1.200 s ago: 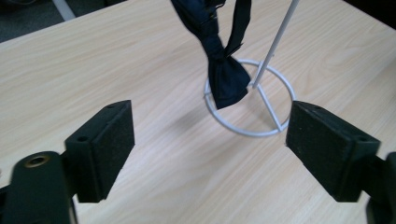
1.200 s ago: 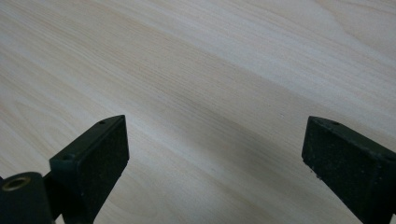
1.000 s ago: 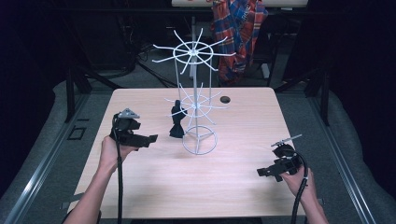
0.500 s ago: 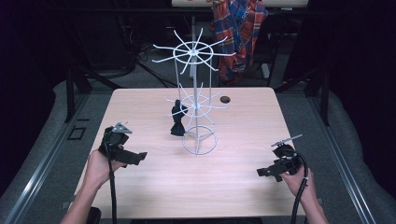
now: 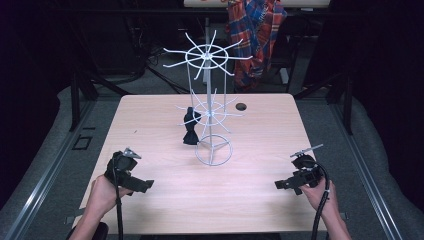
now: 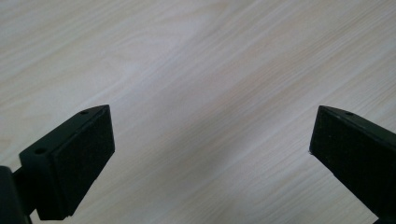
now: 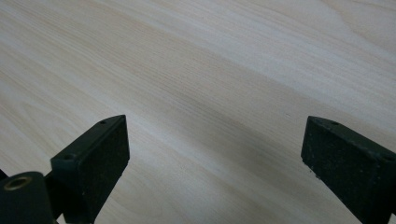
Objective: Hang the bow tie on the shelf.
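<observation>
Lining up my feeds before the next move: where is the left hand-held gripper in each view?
High view: left hand-held gripper at lower left, over the table.
Left gripper view: its own jaws, wide apart, at the bottom corners.
Right gripper view: not in it.
Shared landmark: the pale wood table.

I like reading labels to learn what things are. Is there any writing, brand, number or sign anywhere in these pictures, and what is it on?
None: no readable text in any view.
The wooden table, white wire rack, black item hanging on it and plaid cloth behind show no lettering.
The left tool and right tool carry no legible marking; their black pads are plain.
</observation>
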Tool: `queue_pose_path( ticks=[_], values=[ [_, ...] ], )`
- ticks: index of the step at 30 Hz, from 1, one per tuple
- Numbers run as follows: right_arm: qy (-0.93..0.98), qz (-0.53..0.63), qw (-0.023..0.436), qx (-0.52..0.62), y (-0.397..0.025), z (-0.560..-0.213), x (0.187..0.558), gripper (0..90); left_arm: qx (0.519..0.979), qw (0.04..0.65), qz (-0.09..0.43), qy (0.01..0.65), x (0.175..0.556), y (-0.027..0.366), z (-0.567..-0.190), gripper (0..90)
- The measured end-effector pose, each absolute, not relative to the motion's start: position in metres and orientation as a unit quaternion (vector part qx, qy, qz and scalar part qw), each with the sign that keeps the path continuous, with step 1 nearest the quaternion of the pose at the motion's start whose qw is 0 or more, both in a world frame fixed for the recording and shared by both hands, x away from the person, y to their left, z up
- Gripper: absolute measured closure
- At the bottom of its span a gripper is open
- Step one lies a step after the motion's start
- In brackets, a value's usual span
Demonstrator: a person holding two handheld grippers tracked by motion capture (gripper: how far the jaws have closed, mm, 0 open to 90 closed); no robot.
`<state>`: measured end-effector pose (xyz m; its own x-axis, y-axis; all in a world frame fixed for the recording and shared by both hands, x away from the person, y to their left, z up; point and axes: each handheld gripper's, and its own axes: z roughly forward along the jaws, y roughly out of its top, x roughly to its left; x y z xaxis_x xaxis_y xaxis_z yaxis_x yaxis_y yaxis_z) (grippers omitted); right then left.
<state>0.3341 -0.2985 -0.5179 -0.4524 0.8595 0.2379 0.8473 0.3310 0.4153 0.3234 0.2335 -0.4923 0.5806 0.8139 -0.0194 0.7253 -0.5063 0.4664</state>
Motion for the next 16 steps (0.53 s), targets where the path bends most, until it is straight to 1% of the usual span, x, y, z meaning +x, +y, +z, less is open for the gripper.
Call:
queue_pose_path(
  ticks=[2,3,9,16],
  values=[
    [0.815,0.246,0.014,0.524,-0.298,-0.518,0.334,7.4,0.862,0.215,0.101,0.448,0.322,0.233,-0.495,0.0],
    [0.814,0.247,0.016,0.525,-0.298,-0.518,0.334,7.5,0.865,0.202,0.097,0.448,0.321,0.232,-0.502,0.0],
    [0.818,0.248,0.012,0.518,-0.298,-0.518,0.334,7.6,0.875,0.177,0.087,0.442,0.325,0.225,-0.513,0.0],
    [0.819,0.247,0.011,0.518,-0.298,-0.518,0.335,7.7,0.879,0.164,0.082,0.441,0.329,0.224,-0.519,0.0]
  ],
)
